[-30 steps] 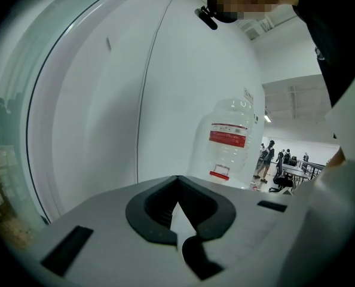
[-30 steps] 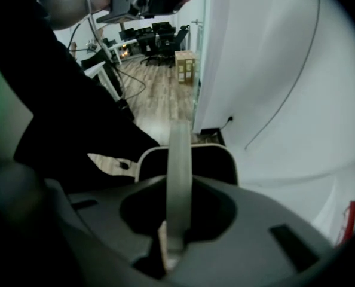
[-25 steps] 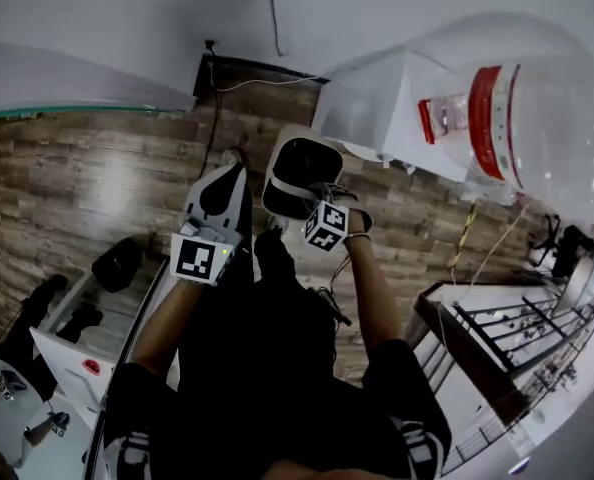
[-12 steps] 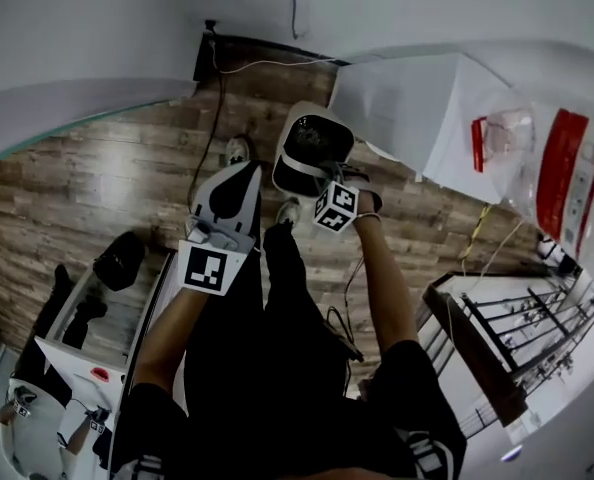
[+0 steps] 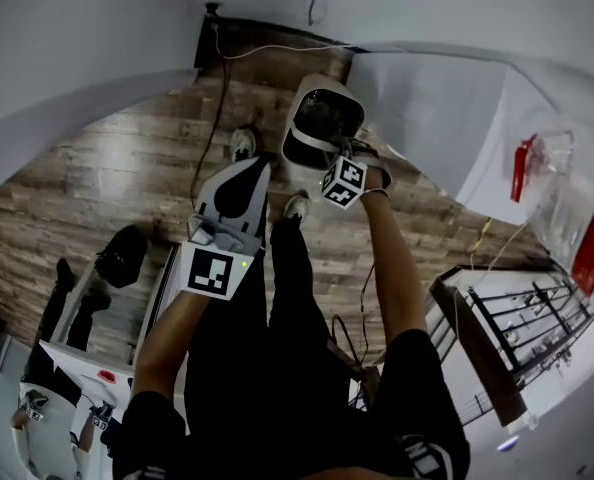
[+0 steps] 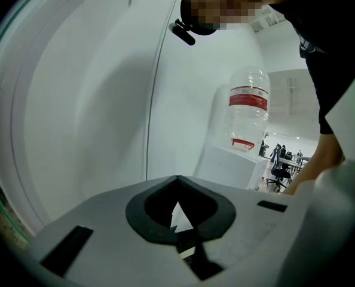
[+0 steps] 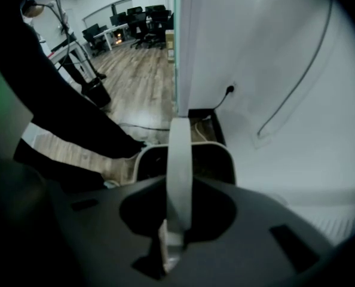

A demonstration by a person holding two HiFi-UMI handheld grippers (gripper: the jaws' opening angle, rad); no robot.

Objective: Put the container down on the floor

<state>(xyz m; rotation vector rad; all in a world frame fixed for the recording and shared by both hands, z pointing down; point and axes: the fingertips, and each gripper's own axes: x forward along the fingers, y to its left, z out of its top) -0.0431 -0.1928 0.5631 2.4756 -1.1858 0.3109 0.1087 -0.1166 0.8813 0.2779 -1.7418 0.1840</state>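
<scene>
The container [image 5: 322, 118] is a white bin with a dark inside, hanging low over the wood floor [image 5: 97, 188] close to the wall. My right gripper [image 5: 330, 160] points steeply down over it and is shut on the bin's white strap handle [image 7: 179, 154]. In the right gripper view that handle runs up between the jaws, and the bin's rim [image 7: 220, 151] shows just beneath. My left gripper [image 5: 254, 170] hovers to the left of the bin, apart from it. Its jaws meet at the tip with nothing in them, and it faces the white wall [image 6: 76, 112] as the left gripper [image 6: 177, 181].
A white cabinet [image 5: 427, 118] with a water bottle [image 6: 247, 109] stands right of the bin. A black cable [image 5: 213, 108] runs along the floor to the wall base. The person's shoes [image 5: 242, 143] stand by the bin. A dark rack [image 5: 507, 328] is at the right.
Both grippers have sunk toward the floor, the right one carrying the bin down with it. The head has tipped, so the cabinet and bottle slid toward the right edge.
</scene>
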